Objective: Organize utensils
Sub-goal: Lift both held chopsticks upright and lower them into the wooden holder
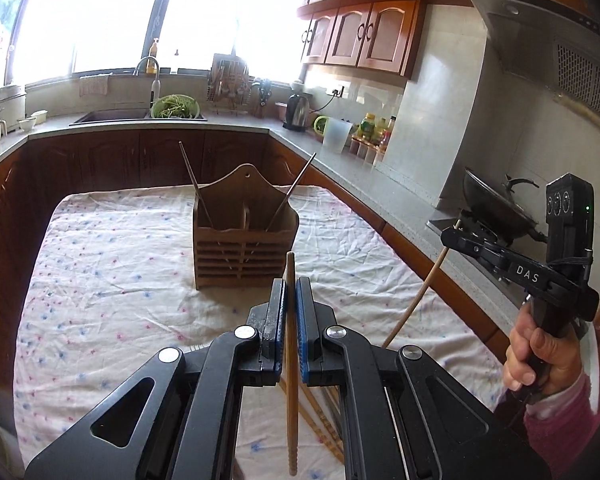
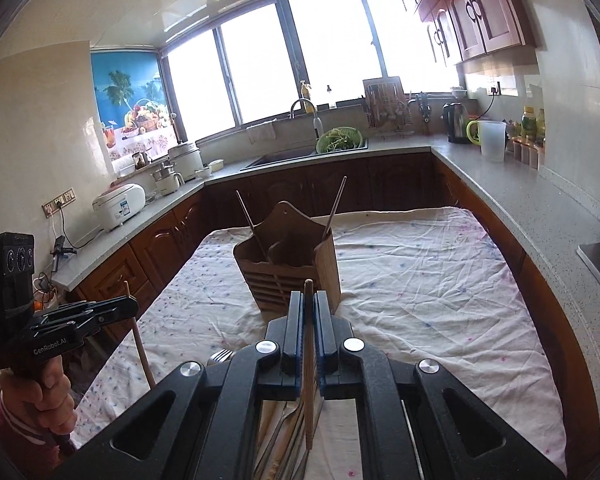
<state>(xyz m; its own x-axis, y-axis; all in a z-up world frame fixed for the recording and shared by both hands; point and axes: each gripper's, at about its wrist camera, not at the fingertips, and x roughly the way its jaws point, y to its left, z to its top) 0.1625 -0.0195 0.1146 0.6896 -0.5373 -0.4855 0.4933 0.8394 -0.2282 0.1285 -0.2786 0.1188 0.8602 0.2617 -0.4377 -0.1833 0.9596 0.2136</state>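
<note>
Each gripper pinches one wooden chopstick between its jaws: the left gripper (image 1: 289, 308) holds a chopstick (image 1: 291, 360), the right gripper (image 2: 308, 320) holds another chopstick (image 2: 308, 368), both raised short of the wooden utensil holder (image 1: 244, 236). This looks like the carrying step; next, each stick likely needs tipping into a compartment beside the two sticks already standing there. Only the right wrist view shows a fork (image 2: 220, 357) among spare utensils nearer than the holder.

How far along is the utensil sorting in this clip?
Early. Done: two chopsticks already stand in the wooden holder on the cloth. In hand: the left gripper and right gripper are each shut on one chopstick. Left: a pile of chopsticks and a fork on the cloth.
</note>
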